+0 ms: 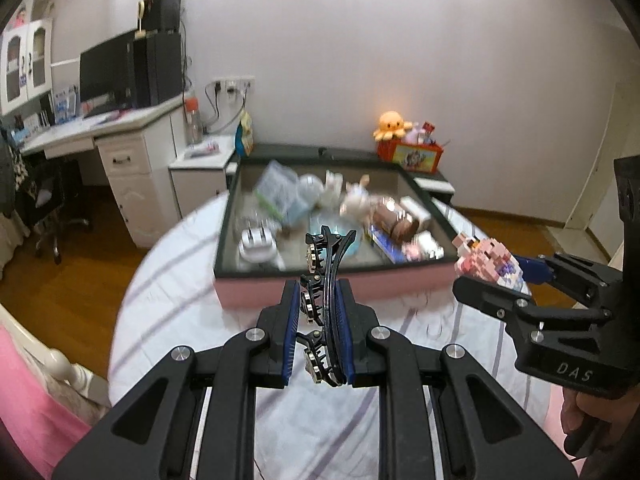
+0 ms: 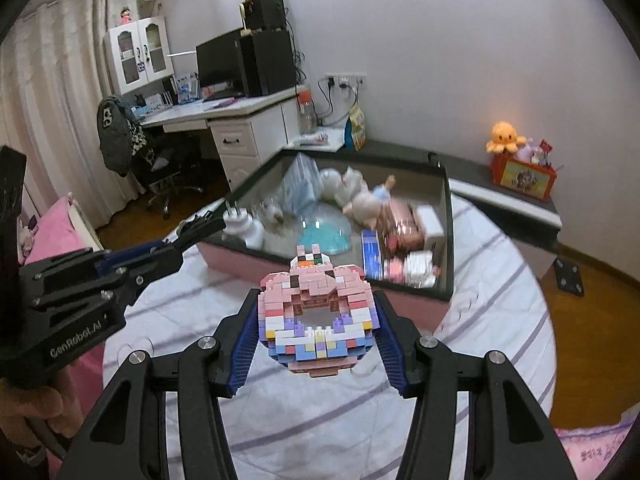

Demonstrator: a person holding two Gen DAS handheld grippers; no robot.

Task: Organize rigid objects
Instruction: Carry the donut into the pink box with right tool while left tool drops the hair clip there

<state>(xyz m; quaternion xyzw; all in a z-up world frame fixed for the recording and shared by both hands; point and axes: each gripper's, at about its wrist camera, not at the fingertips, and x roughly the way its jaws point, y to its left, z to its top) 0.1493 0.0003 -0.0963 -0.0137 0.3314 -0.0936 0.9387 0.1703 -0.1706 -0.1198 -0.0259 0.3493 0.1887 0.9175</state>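
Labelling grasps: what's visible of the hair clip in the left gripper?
The hair clip is long, black and glossy, plastic-looking, with a curved top arm, toothed lower jaw and round metallic studs along one side. It lies lengthwise, tip pointing away, pinched between the blue pads of the left gripper, held above the striped cloth, touching nothing else.

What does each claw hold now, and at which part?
Left claw: black hair clip, pinched across its rear half. Right claw: pink brick-built model, gripped on its two opposite sides.
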